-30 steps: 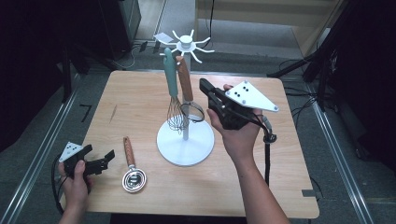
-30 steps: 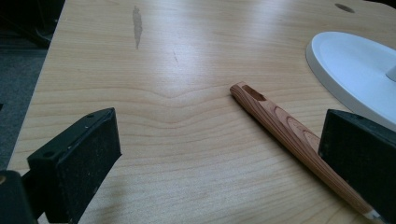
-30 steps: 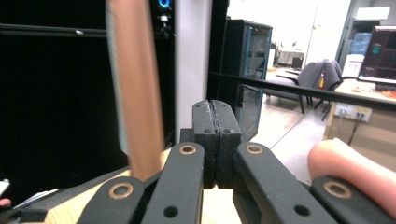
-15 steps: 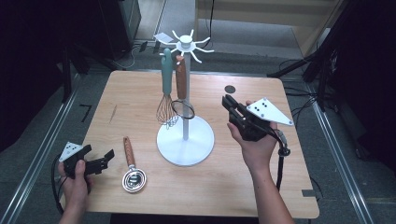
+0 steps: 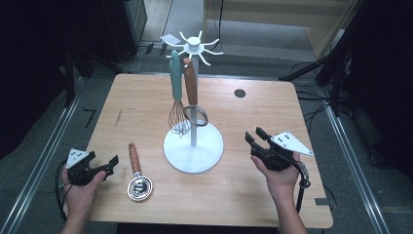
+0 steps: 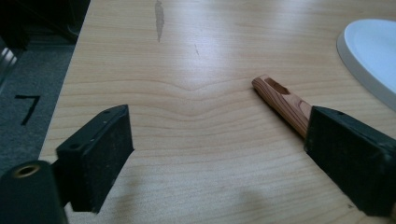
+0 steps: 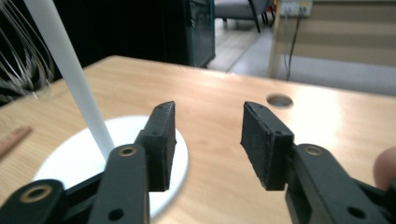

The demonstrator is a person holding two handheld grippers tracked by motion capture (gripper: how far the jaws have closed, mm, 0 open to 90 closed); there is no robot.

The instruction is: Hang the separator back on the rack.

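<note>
- High view: whisk (image 5: 179,119) & strainer (image 5: 195,115) hanging on rack (image 5: 193,146), done.
- Wood-handled scoop (image 5: 137,176) lying on table (image 5: 146,112) nr L gripper (image 5: 111,163), left to hang.
- L jaws gaping, closing a bit, empty.
- R gripper (image 5: 255,137) opening, holding nothing, rt of rack.

Pale matt wooden table (image 5: 146,107); wood-handled strainer (image 5: 136,170)
</note>
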